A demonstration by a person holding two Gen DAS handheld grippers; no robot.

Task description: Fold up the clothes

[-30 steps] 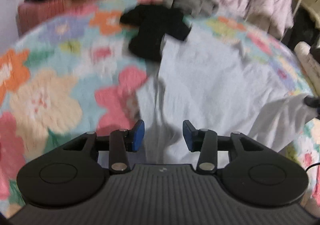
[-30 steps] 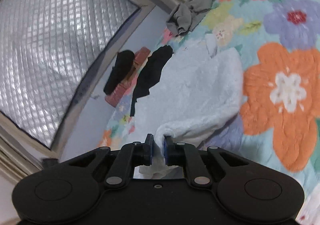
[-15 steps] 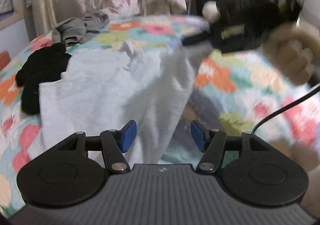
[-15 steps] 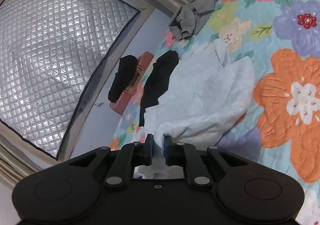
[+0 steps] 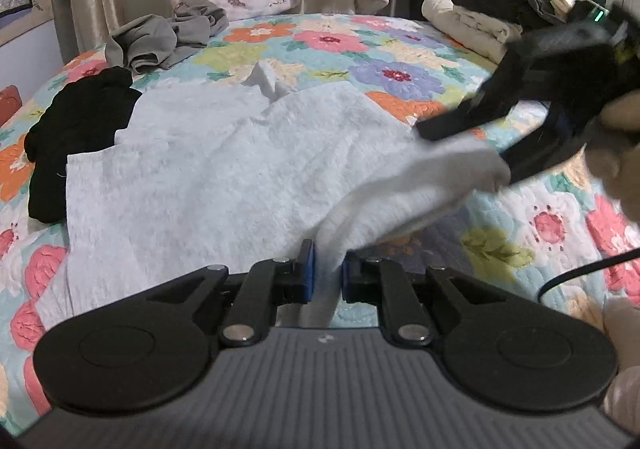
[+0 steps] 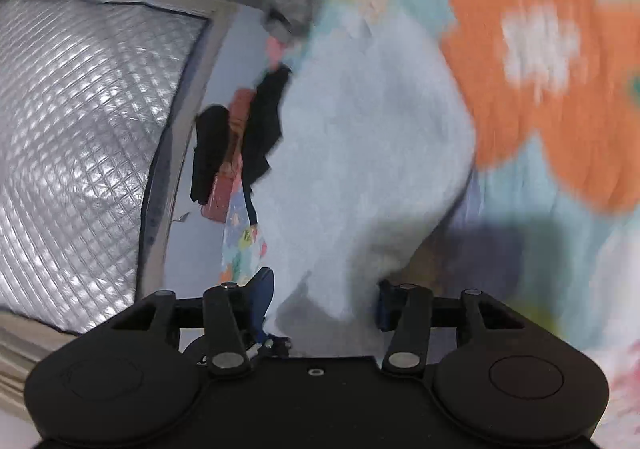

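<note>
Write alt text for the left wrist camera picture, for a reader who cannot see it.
The left gripper pinches an edge of a pale grey garment spread on a floral quilt. The hand-held right gripper, at right, meets the garment's lifted corner. A black garment and a crumpled grey one lie further back.

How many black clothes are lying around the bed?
2 clearly. One black garment lies on the quilt, beside the white garment. Another black piece is draped over a reddish thing past the bed. Dark items in the far folded stack may add more.
</note>
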